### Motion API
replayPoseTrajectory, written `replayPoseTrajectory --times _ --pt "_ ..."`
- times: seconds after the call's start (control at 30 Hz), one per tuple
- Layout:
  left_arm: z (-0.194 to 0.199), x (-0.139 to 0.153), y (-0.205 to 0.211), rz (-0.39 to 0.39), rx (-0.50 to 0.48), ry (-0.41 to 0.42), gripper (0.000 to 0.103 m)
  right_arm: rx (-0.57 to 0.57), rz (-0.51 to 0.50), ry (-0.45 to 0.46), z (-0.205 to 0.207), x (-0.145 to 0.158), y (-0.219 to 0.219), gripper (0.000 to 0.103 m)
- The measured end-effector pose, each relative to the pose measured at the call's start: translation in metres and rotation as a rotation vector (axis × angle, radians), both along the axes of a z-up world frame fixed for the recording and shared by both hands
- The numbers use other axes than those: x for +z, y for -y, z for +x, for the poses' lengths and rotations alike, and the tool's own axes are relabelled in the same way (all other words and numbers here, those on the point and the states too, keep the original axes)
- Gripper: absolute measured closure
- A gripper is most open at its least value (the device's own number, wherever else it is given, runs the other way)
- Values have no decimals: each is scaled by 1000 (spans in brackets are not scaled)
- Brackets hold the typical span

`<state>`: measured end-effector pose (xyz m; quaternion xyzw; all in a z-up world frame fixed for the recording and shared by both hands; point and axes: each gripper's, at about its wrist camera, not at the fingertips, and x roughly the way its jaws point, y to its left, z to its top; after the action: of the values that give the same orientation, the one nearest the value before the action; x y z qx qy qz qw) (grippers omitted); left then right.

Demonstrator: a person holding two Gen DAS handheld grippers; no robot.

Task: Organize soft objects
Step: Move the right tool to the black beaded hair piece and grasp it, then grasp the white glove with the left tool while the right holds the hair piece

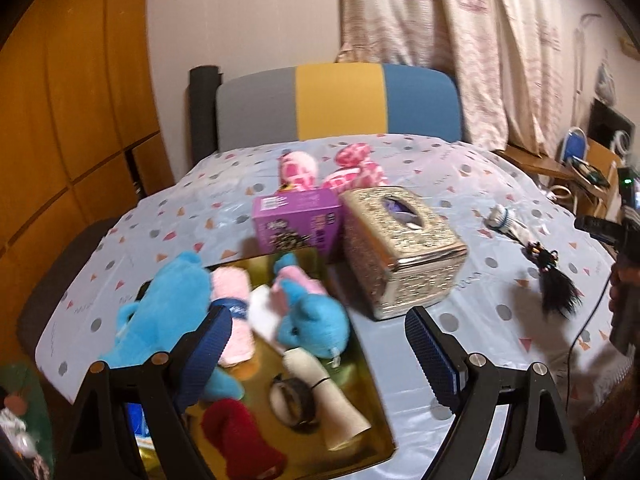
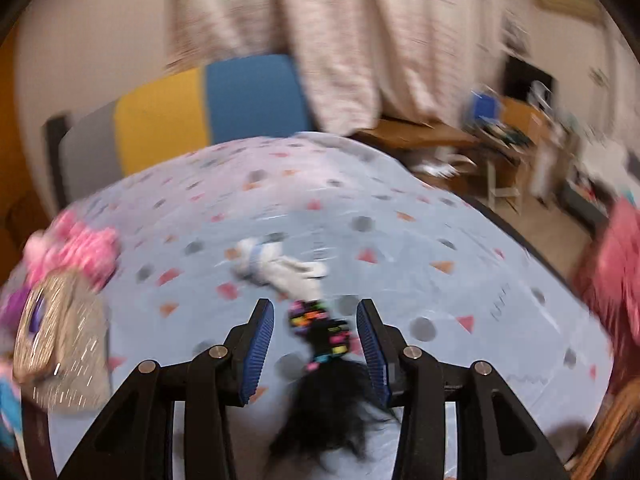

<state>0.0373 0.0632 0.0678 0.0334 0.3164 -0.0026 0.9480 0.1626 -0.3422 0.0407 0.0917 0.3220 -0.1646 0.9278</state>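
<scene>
In the left wrist view a gold tray (image 1: 372,412) near the table's front holds two blue plush toys (image 1: 164,312), a pink rolled cloth (image 1: 234,312), a red soft piece (image 1: 240,436), a cream roll (image 1: 324,388) and a dark ring (image 1: 292,400). My left gripper (image 1: 320,344) is open above the tray. Two pink spotted plush toys (image 1: 332,168) lie farther back. In the right wrist view my right gripper (image 2: 316,320) is open around a black hair piece with coloured clips (image 2: 320,336). A white and blue soft toy (image 2: 276,266) lies just beyond it.
A purple box (image 1: 296,224) and a silver patterned tissue box (image 1: 400,248) stand behind the tray. A grey, yellow and blue chair back (image 1: 336,104) is at the table's far edge. The table carries a pale dotted cloth (image 1: 500,280). Curtains and furniture are at the right.
</scene>
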Motion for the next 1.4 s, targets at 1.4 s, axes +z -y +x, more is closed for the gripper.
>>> replayPoseTrajectory --times 1.4 --pt "170 -34 246 -42 -361 -177 14 -183 434 -7 -17 -30 71 59"
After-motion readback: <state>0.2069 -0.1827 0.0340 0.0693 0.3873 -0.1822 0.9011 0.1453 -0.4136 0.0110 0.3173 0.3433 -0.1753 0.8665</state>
